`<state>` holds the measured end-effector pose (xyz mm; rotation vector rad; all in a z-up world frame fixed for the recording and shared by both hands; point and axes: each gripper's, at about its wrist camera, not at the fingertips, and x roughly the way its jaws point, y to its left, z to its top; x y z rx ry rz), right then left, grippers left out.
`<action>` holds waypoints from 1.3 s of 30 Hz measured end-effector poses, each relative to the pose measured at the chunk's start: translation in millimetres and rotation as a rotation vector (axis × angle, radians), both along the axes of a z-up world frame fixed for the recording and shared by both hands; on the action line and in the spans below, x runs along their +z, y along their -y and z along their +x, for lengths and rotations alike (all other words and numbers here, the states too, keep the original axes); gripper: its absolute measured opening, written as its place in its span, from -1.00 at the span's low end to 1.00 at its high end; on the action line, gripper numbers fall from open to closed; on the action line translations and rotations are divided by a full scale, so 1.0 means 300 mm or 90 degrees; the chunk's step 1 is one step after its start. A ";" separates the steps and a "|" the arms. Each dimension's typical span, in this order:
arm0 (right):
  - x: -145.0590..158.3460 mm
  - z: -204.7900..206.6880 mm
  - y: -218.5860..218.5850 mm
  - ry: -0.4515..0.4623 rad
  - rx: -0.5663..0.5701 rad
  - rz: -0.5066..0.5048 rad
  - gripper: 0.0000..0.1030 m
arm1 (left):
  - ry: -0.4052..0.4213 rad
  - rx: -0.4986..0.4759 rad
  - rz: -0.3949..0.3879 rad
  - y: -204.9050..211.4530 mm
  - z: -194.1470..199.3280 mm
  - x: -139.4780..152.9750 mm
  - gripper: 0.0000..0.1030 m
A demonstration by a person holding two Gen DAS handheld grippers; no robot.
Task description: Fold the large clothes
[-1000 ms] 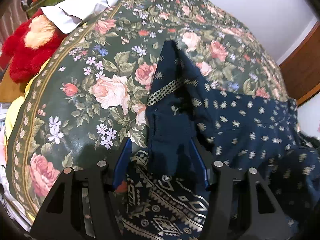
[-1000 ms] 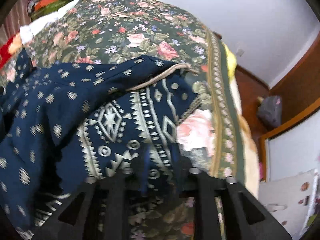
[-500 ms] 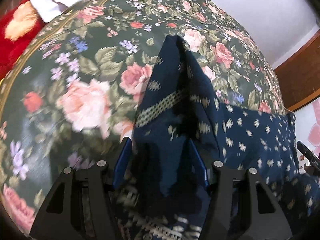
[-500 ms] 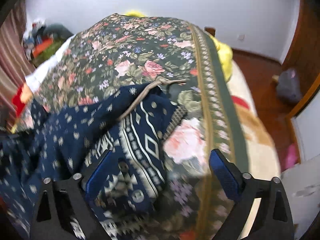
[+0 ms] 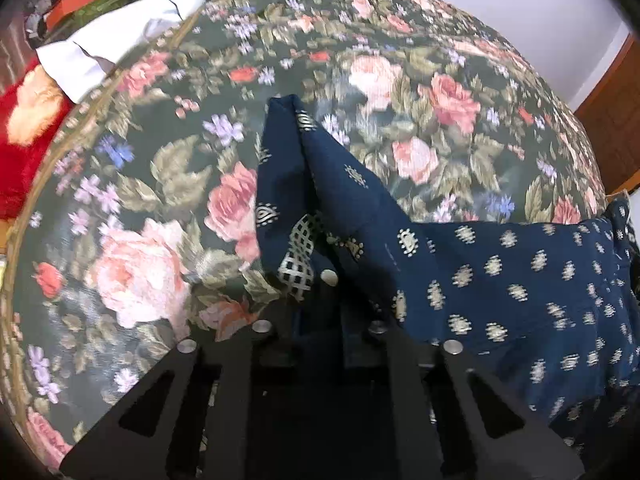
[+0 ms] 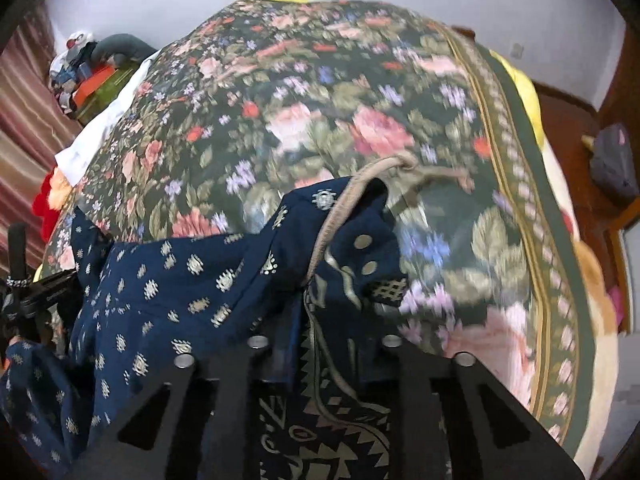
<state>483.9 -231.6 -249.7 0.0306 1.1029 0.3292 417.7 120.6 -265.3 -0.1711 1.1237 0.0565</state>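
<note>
Both grippers (left point(image 5: 320, 320), right point(image 6: 324, 340)) angle steeply down, pinching navy garment point(image 5: 500, 272).

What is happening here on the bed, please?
A person is folding a navy garment on a floral bedspread, with a hand-held gripper in each hand. The left hand-held gripper has just closed on one end of the cloth, where it stands up in a peak. The right hand-held gripper has just closed on the other end, beside the beige cord. The garment is bunched, not yet folded flat.
</note>
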 end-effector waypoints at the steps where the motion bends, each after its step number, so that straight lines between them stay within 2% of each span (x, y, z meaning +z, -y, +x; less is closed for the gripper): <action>1: 0.017 0.011 -0.020 0.010 0.011 -0.016 -0.70 | 0.009 0.004 0.000 -0.002 -0.001 0.021 -0.76; 4: 0.085 0.049 -0.070 0.047 0.034 -0.043 -0.71 | 0.049 0.006 -0.020 -0.011 0.007 0.116 -0.78; 8: 0.157 0.126 -0.151 0.087 0.048 -0.072 -0.71 | 0.107 0.003 -0.014 -0.030 0.053 0.244 -0.78; 10: 0.172 0.175 -0.193 0.101 0.044 -0.084 -0.71 | 0.120 0.008 -0.009 -0.052 0.095 0.271 -0.78; 14: 0.139 0.281 -0.259 0.100 0.024 -0.100 -0.71 | 0.104 0.032 0.011 -0.138 0.196 0.242 -0.78; 18: 0.038 0.341 -0.292 0.082 0.005 -0.150 -0.70 | 0.049 0.059 0.028 -0.224 0.265 0.122 -0.78; 20: 0.002 0.347 -0.283 0.087 0.002 -0.154 -0.59 | 0.029 0.059 0.016 -0.261 0.285 0.062 -0.75; 21: -0.003 0.344 -0.275 0.097 -0.005 -0.164 -0.36 | 0.021 0.059 0.010 -0.272 0.289 0.033 -0.71; 22: -0.006 0.341 -0.270 0.107 -0.013 -0.179 0.07 | 0.019 0.059 0.004 -0.283 0.294 0.015 -0.69; 24: -0.008 0.343 -0.252 0.136 -0.036 -0.236 0.66 | 0.027 0.062 -0.002 -0.288 0.288 0.008 -0.66; 25: -0.011 0.346 -0.236 0.139 -0.033 -0.238 0.70 | 0.028 0.061 -0.001 -0.287 0.284 0.011 -0.65; 28: -0.015 0.352 -0.171 0.097 -0.030 -0.191 0.70 | 0.018 0.061 0.009 -0.281 0.276 0.021 -0.58; 33: 0.039 0.289 -0.121 0.077 -0.039 -0.173 0.70 | 0.006 0.043 0.067 -0.260 0.210 0.061 -0.27; 36: 0.091 0.225 -0.107 0.071 -0.031 -0.165 0.70 | 0.008 0.031 0.075 -0.250 0.152 0.108 -0.26; 39: 0.177 0.137 -0.100 0.089 -0.012 -0.151 0.70 | 0.017 0.018 0.095 -0.220 0.078 0.175 -0.26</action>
